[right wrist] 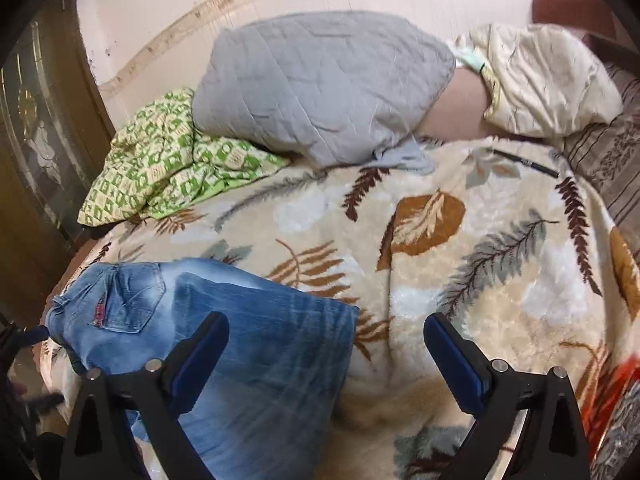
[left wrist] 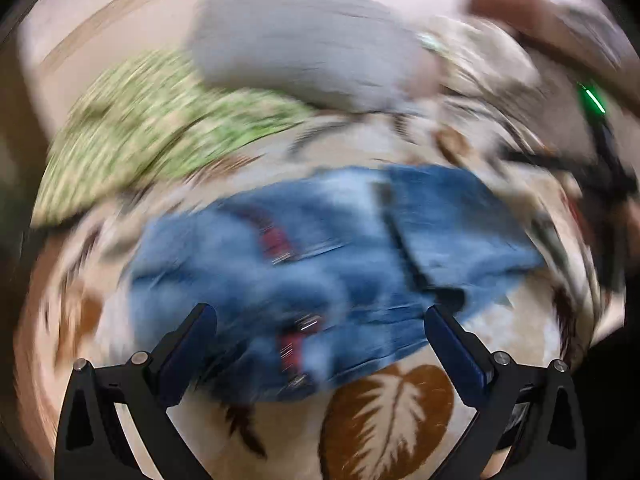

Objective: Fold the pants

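Cream leaf-print fleece blanket (right wrist: 460, 248) on the bed: soft, may drag with the cloth. Folded blue denim pants (right wrist: 240, 340) at 7 o'clock, near the bed edge; could slip off. Left tongs (left wrist: 320, 344) apart, empty, view blurred. Right tongs (right wrist: 326, 354) apart, empty.

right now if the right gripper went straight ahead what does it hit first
Probably the leaf-print blanket: the open right gripper points at bare blanket just past the jeans edge. Depth is unclear.
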